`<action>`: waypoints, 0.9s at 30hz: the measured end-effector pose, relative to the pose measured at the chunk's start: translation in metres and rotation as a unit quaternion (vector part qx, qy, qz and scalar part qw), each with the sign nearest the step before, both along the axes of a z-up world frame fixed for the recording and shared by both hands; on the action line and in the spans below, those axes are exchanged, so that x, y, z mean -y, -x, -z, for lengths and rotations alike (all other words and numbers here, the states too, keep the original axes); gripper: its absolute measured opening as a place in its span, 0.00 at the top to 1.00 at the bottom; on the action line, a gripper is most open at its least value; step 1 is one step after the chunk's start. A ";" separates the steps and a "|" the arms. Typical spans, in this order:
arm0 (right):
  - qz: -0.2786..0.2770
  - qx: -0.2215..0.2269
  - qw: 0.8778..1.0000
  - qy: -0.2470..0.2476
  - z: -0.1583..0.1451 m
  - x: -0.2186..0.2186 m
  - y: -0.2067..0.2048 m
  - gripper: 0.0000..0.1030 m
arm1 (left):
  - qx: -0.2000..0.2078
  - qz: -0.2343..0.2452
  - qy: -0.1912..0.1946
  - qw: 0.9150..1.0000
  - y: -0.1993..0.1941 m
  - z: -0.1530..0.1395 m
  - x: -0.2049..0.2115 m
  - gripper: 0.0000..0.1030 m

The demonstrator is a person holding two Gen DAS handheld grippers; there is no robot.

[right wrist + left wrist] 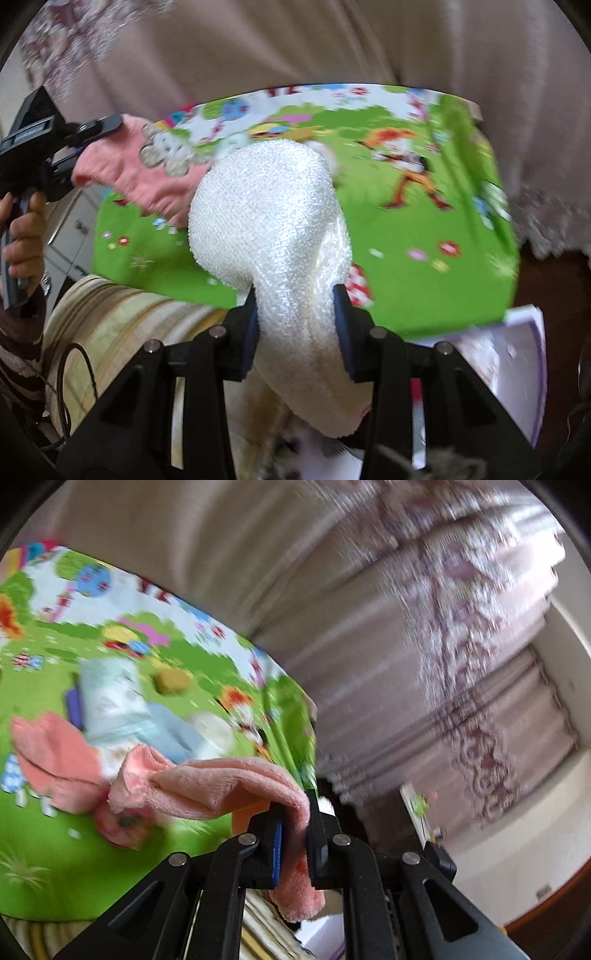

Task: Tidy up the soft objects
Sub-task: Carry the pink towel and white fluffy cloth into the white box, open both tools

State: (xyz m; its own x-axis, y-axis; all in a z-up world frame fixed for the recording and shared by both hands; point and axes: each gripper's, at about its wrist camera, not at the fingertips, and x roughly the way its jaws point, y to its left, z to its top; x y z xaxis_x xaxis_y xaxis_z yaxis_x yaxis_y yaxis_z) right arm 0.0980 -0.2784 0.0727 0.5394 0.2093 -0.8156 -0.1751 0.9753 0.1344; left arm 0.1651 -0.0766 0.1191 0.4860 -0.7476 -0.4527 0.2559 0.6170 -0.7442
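Note:
In the left wrist view my left gripper (295, 834) is shut on a pink fleece cloth (221, 786), which drapes to the left over the green cartoon play mat (74, 867). In the right wrist view my right gripper (295, 317) is shut on a white knobbly cloth (266, 206) that bulges up in front of the camera, above the mat (424, 280). The left gripper (105, 125) also shows at the far left of that view, held by a hand (22, 236), with the pink cloth (122, 173) hanging from it.
On the mat lie a salmon cloth (55, 757), a pale blue soft bundle (110, 701), a yellow sponge-like piece (171, 681) and a pink toy (125, 823). Beige patterned curtains (369, 627) hang behind. A striped cushion (122, 317) and a white-purple sheet (517, 354) lie near the mat's front edge.

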 end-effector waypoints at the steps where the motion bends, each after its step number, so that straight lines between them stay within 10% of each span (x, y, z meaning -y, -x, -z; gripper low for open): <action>1: 0.015 0.000 1.000 0.005 -0.001 0.011 0.007 0.60 | 0.000 0.016 -0.004 1.000 0.002 0.001 0.015 0.90; 18: 0.221 -0.032 0.970 0.092 0.010 0.139 0.100 0.57 | -0.043 0.274 -0.070 0.958 0.070 0.048 0.235 0.90; 22: 0.248 -0.051 0.963 0.091 0.015 0.156 0.111 0.37 | -0.072 0.300 -0.097 0.946 0.075 0.070 0.254 0.62; 27: 0.257 -0.060 0.961 0.082 0.022 0.161 0.111 0.31 | -0.091 0.277 -0.105 0.951 0.068 0.079 0.242 0.53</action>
